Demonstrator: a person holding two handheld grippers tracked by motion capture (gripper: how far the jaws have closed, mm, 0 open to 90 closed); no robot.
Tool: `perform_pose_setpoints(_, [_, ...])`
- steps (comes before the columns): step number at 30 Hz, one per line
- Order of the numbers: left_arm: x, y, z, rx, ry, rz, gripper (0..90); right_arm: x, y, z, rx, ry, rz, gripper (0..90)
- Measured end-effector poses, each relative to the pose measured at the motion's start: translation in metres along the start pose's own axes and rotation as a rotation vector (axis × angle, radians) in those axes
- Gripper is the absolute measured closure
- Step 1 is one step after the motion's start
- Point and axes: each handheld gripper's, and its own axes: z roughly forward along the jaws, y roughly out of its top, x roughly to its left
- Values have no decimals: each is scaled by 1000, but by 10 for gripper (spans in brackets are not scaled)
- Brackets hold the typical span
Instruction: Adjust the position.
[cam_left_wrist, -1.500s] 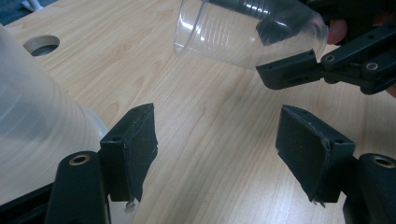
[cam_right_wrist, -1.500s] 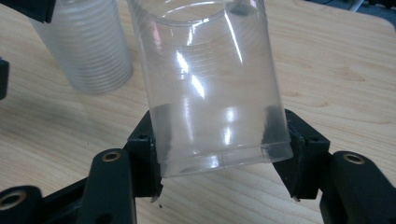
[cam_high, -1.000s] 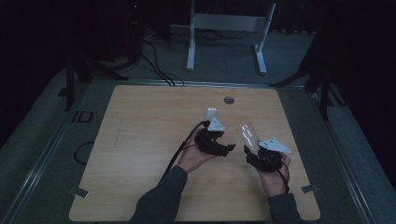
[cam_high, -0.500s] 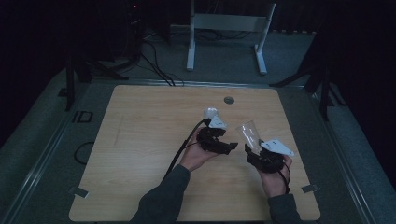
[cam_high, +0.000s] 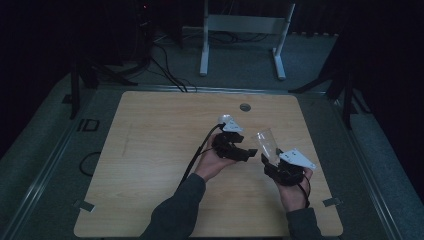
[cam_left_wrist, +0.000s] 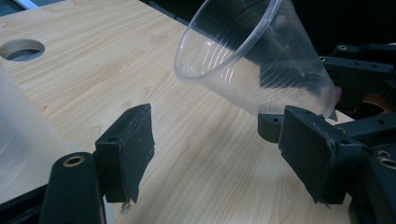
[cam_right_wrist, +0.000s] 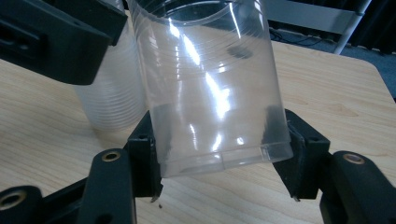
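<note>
Right gripper (cam_high: 265, 161) clamps the base of one clear plastic cup (cam_high: 267, 143), held above the table (cam_high: 150, 165) near its right edge. The cup's long axis tilts, mouth pointing up and away from the person. Left gripper (cam_high: 250, 152) sits just beside it; its jaws have just been opening and hold nothing. A second cup (cam_right_wrist: 109, 93) stands behind. Open tabletop lies leftward.

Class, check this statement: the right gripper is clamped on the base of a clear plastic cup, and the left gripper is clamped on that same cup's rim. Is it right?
Not quite. The right gripper does clamp the clear plastic cup near its base, but the left gripper grips nothing: its fingers have just been opening and stand apart with only bare table between them, the cup beyond them. The left gripper view shows this.
</note>
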Motion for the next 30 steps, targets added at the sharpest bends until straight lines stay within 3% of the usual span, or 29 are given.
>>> perform_pose_setpoints(30, [-6, 13, 11, -42, -89, -59, 255, 0, 1, -3, -57, -18, 13, 416])
